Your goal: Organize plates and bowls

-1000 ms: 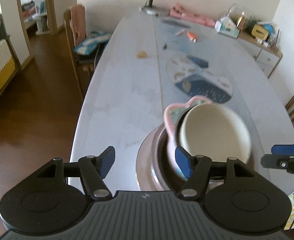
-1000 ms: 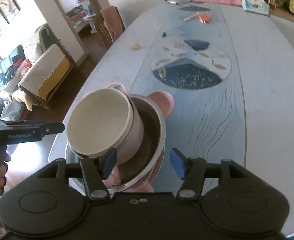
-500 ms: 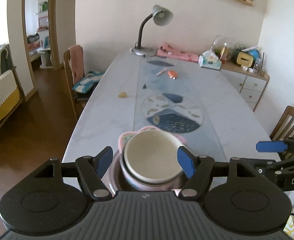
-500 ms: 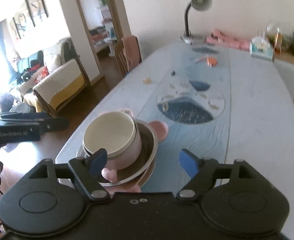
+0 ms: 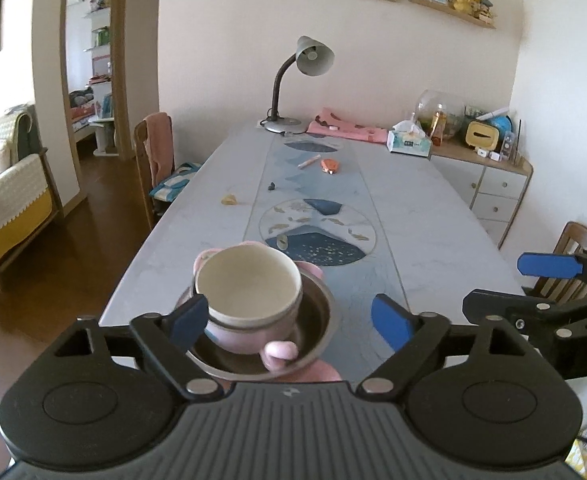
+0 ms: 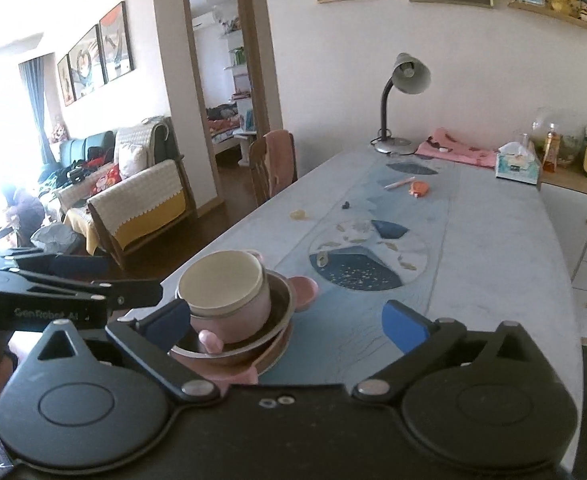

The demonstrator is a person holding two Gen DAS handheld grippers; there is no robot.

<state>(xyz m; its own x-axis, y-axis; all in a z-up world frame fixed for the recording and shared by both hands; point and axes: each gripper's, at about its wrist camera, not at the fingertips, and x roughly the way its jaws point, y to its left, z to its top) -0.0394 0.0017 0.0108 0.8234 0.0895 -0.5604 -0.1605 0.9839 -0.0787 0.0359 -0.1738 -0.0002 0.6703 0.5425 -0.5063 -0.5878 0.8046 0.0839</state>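
A stack stands at the near end of the table [image 5: 433,220]: a cream bowl [image 5: 247,284] nested in a pink bowl [image 5: 237,338], inside a metal bowl [image 5: 313,320], on a pink plate [image 5: 309,268]. My left gripper [image 5: 289,320] hangs above and short of the stack, its jaws opening, pads off the bowls. My right gripper [image 6: 285,320] is back from the stack too, jaws opening, nothing gripped. In the right wrist view the cream bowl [image 6: 223,280] and metal bowl [image 6: 279,304] sit behind the left fingertip [image 6: 169,318]. Each view catches the other gripper at its edge.
A desk lamp [image 5: 289,80], pink cloth [image 5: 345,130] and tissue box [image 5: 408,144] sit at the far end. A pen and an orange item [image 5: 329,165] lie on the runner. Chairs stand at the left [image 5: 153,152] and right [image 5: 577,248]; a dresser [image 5: 493,184] is beyond.
Both grippers have drawn back and upward from the stack while their jaws widened. The views have tilted up to show the wall. The stack has stayed put on the table.
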